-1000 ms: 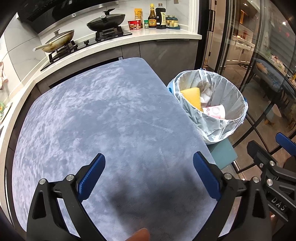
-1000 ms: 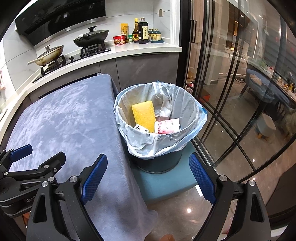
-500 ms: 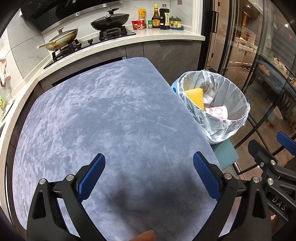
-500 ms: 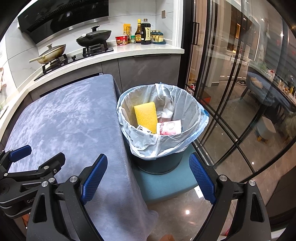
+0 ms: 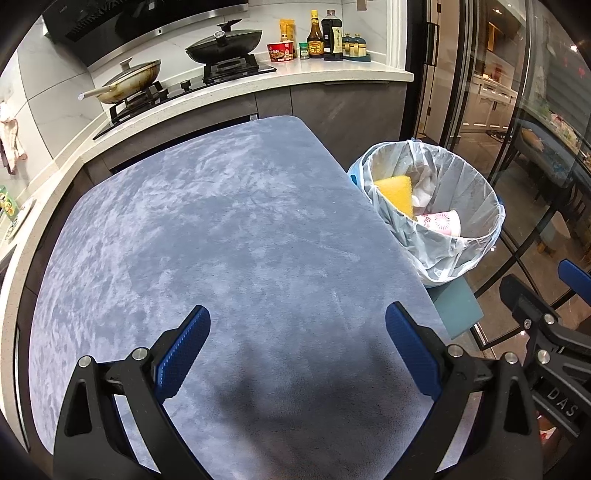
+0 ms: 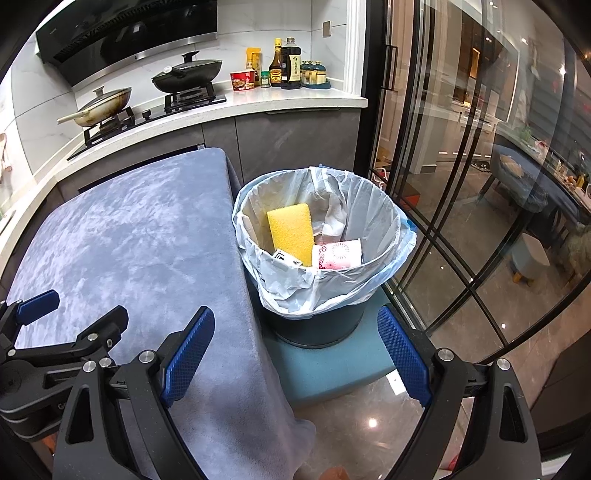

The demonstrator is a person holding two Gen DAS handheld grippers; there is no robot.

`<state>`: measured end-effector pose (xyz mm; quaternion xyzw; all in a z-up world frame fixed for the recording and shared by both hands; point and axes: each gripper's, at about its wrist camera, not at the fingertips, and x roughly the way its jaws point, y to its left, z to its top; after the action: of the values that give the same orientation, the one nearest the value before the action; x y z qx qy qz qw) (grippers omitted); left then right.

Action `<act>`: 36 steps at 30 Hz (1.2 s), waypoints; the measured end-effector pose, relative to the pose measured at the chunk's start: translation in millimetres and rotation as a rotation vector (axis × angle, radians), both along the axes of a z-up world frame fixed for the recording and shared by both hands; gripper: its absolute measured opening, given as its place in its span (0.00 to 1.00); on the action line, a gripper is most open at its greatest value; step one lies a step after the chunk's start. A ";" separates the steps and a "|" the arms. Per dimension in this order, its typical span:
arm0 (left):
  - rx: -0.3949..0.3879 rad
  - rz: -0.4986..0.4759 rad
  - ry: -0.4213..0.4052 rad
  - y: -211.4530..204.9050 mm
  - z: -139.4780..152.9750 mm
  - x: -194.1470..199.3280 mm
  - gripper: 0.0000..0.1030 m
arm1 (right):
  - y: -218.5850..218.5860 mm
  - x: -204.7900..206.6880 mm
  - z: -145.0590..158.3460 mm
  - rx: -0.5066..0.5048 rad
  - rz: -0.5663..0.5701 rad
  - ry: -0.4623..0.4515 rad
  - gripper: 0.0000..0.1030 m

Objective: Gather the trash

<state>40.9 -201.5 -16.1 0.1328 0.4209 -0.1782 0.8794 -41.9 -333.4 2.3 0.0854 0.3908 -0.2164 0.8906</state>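
Note:
A bin lined with a pale plastic bag point(image 6: 391, 266) stands on a teal stool point(image 6: 332, 365) right of the table. Inside lie a yellow sponge point(image 6: 291, 230), a pink-and-white paper cup point(image 6: 338, 253), a small printed carton point(image 6: 286, 256) and crumpled paper point(image 6: 334, 218). The bin also shows in the left wrist view point(image 5: 476, 254), with the sponge point(image 5: 397, 188) and cup point(image 5: 443, 223). My left gripper point(image 5: 297, 345) is open and empty above the blue-grey tablecloth point(image 5: 221, 229). My right gripper point(image 6: 295, 349) is open and empty, just before the bin.
A kitchen counter point(image 5: 332, 75) runs behind the table with a wok point(image 5: 127, 83), a lidded black pan point(image 5: 223, 46) and sauce bottles point(image 5: 325, 35). Glass sliding doors point(image 6: 461, 166) stand right of the bin. The floor point(image 6: 369, 417) is glossy.
Both grippers have risen and pulled back a little; the table and bin look slightly farther. Both stay open and empty.

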 end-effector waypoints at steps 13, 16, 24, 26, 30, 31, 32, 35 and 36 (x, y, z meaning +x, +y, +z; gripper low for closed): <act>0.006 0.001 0.008 -2.0 -3.0 -0.9 0.89 | -3.7 -0.7 -0.8 0.004 -0.002 0.002 0.83; 0.005 0.002 0.011 -2.0 -3.8 -1.1 0.89 | -2.9 -0.4 -0.4 0.000 -0.002 0.002 0.83; 0.002 0.005 0.019 -2.0 -5.9 -0.8 0.89 | -5.2 -1.4 -2.7 -0.001 -0.002 0.004 0.83; 0.000 0.003 0.022 -1.7 -6.3 -1.3 0.89 | -5.2 -1.2 -2.3 0.003 -0.003 0.003 0.83; 0.000 0.004 0.023 -2.3 -5.6 -1.1 0.89 | -5.5 -1.3 -2.6 0.001 -0.002 0.005 0.83; -0.001 0.004 0.023 -2.6 -5.5 -1.2 0.89 | -6.1 -1.8 -3.7 0.002 -0.002 0.006 0.83; 0.001 0.004 0.022 -2.7 -5.5 -1.0 0.89 | -5.2 -0.9 -3.3 -0.001 -0.003 0.007 0.83; 0.000 0.006 0.024 -2.2 -5.8 -0.6 0.89 | -5.7 -1.4 -4.2 0.000 -0.002 0.007 0.83; 0.000 0.005 0.024 -2.6 -5.4 -0.9 0.89 | -5.5 -1.2 -3.9 0.000 -0.002 0.007 0.83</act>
<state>40.0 -204.1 -21.5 0.1296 0.4317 -0.1774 0.8749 -43.1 -339.0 -1.6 0.0852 0.3937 -0.2178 0.8890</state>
